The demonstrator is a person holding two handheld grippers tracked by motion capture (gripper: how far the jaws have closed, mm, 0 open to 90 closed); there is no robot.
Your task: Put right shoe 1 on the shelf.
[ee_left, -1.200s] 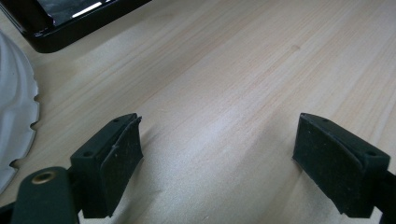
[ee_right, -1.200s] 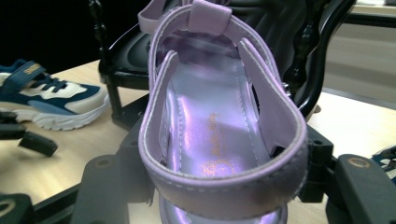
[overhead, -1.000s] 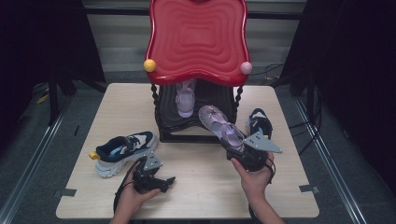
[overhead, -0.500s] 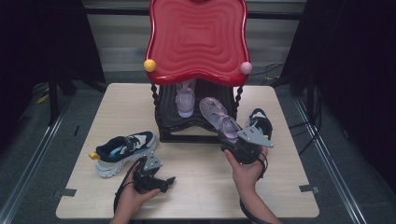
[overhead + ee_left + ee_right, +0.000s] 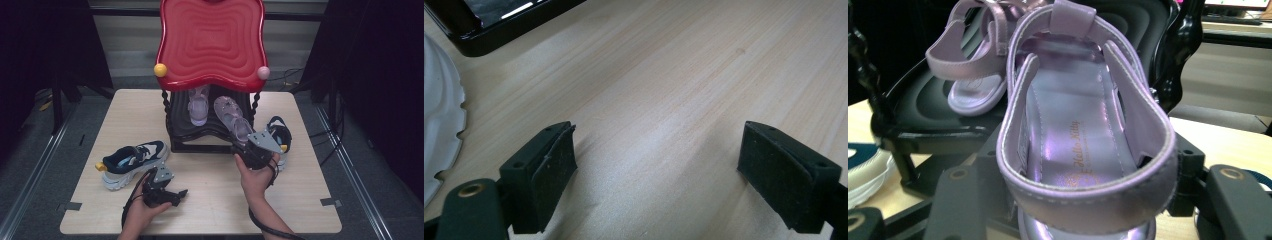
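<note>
At the rack's point(image 5: 210, 134) lower shelf, the right gripper point(image 5: 255, 150), jaws clamped on a lilac sandal's point(image 5: 233, 119) heel, has carried it closer to its mate point(image 5: 198, 104), so placing looks near. Left gripper point(image 5: 161, 189) rests on the tabletop point(image 5: 210, 200), jaws wide, empty. Two sandals, two sneakers point(image 5: 131, 161).

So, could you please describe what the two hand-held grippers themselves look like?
Both are black. The left hand-held gripper and right hand-held gripper each carry a grey three-cornered plate on top and trail a black cable. The jaws end in blocky, matte black pads.
</note>
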